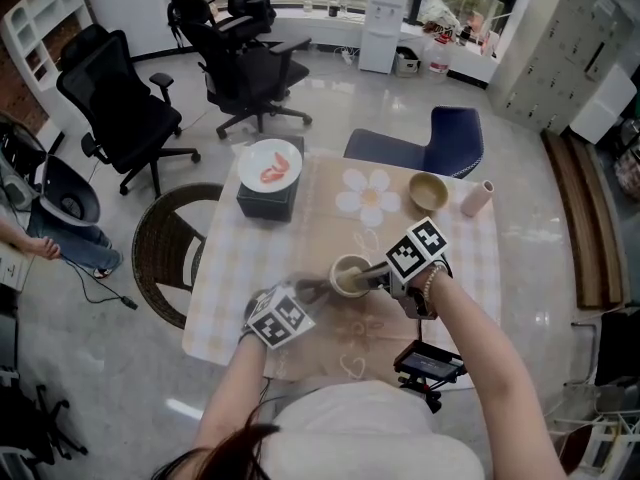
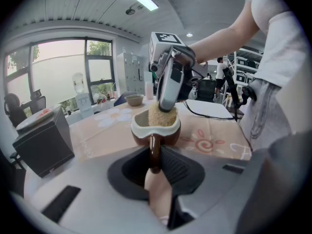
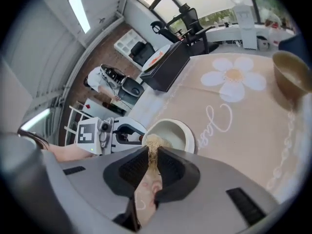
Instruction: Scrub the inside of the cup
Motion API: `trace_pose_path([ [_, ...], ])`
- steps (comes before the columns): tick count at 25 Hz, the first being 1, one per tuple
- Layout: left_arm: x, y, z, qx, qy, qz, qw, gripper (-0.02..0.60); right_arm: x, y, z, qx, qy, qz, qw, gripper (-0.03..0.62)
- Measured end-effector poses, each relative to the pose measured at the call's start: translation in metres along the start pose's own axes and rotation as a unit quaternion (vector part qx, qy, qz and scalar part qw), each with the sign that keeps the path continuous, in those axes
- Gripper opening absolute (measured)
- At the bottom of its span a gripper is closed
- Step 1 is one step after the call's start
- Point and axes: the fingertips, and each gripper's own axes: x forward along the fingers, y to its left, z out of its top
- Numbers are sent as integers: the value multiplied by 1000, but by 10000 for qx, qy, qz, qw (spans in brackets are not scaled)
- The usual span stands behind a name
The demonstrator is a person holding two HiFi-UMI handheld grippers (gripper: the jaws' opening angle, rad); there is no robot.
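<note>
A brown cup with a cream inside [image 1: 350, 275] stands on the tablecloth near the table's front. My left gripper [image 2: 155, 168] is shut on the cup's brown handle [image 2: 154, 152], with the cup [image 2: 156, 130] just beyond the jaws. My right gripper [image 3: 151, 155] is shut on a tan scrub sponge [image 3: 153, 143], whose tip sits inside the cup [image 3: 170, 134] against the near wall. In the left gripper view the sponge [image 2: 162, 115] fills the cup's mouth under the right gripper [image 2: 168, 89]. The head view shows both grippers meeting at the cup, left gripper [image 1: 300, 298] and right gripper [image 1: 372, 278].
A tan bowl [image 1: 428, 192] and a pink tumbler [image 1: 477, 198] stand at the table's far right. A dark box with a white plate [image 1: 270, 165] sits at the far left. A black device [image 1: 430, 365] lies at the near edge. Office chairs [image 1: 130, 108] surround the table.
</note>
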Motion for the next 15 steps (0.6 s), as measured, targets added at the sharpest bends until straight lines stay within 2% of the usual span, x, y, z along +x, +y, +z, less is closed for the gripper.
trace_pose_path([
  [3, 0, 0, 0, 3, -2, -2, 10000, 61, -2, 2, 1, 202, -393, 312, 9985, 58],
  [7, 0, 1, 1, 3, 11, -2, 10000, 61, -8, 2, 4, 89, -638, 329, 9974, 58],
  [15, 0, 0, 1, 1, 17, 14, 10000, 61, -24, 16, 10, -1005, -1209, -206, 9874, 58],
])
